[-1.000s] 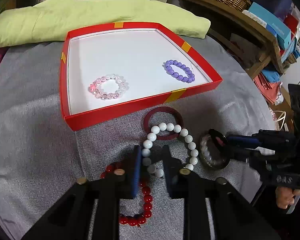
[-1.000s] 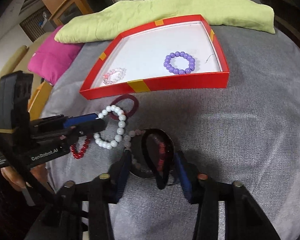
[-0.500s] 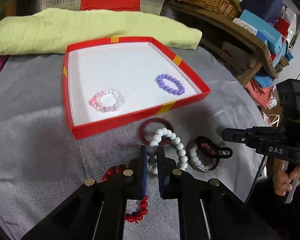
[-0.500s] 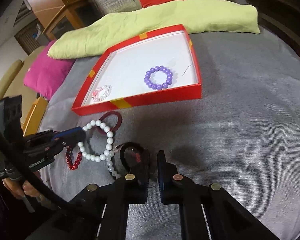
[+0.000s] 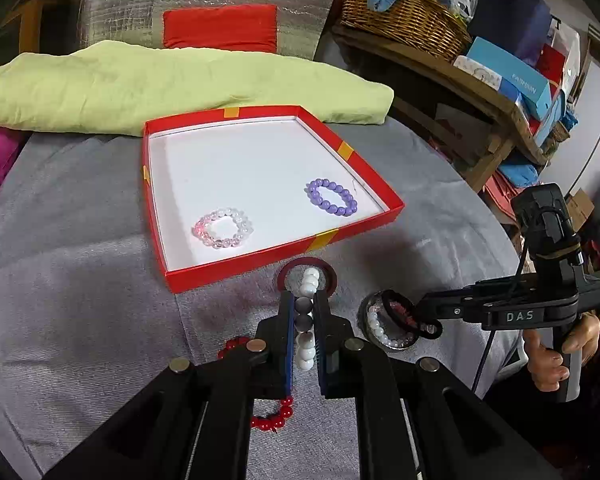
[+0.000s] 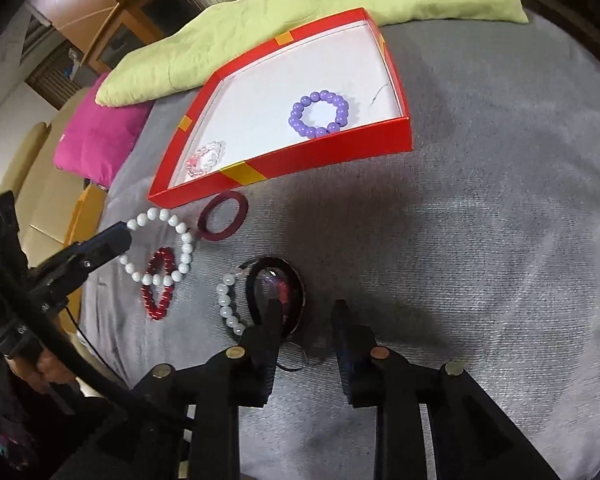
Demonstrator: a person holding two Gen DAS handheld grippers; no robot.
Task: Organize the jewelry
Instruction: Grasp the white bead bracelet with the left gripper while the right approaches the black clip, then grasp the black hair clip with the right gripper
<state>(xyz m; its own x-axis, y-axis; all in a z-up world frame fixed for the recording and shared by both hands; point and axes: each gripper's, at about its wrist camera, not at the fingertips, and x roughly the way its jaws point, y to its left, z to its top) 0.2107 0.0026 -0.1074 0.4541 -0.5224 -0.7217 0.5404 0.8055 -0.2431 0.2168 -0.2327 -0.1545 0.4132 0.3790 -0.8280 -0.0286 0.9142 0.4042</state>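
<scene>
Grey cloth (image 5: 80,280), red tray (image 5: 284,254), maroon bangle (image 6: 222,222)

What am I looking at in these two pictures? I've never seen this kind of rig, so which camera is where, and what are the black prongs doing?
There is no robot. A person holds a two-finger gripper in each hand, and a fisheye camera on each looks along its fingers.

In the left wrist view, the left gripper is shut on a white bead bracelet. The other tool at the right edge is the right gripper.

In the right wrist view, the right gripper's jaws are opening with nothing between them; a cluster of black rings and pearl beads lies beside its left finger.

On the grey cloth lie a red bead bracelet and a dark red bangle. The red box holds a purple bracelet and a pink one.
</scene>
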